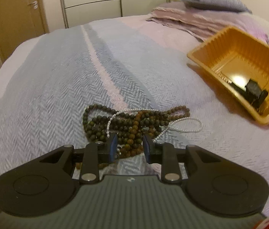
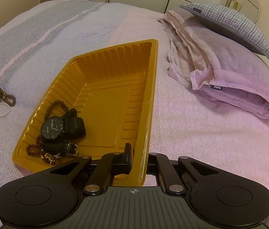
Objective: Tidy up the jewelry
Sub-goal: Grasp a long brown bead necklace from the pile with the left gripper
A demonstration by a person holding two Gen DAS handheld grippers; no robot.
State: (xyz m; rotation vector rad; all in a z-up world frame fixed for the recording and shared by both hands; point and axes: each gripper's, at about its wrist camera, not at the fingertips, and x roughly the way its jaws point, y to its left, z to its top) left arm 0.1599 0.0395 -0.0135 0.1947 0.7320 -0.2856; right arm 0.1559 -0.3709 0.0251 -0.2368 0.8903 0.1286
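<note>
My right tongs (image 2: 137, 157) pinch the ribbed orange plastic tray's (image 2: 103, 99) rim to steady it, while my open left tongs (image 1: 129, 147) hover over the tangled dark wooden bead necklaces (image 1: 132, 122) beside that tray.

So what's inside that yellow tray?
In the yellow tray: a black watch, a second strapped watch and brown beads. Whatever lies beneath the watches is hidden.
</note>
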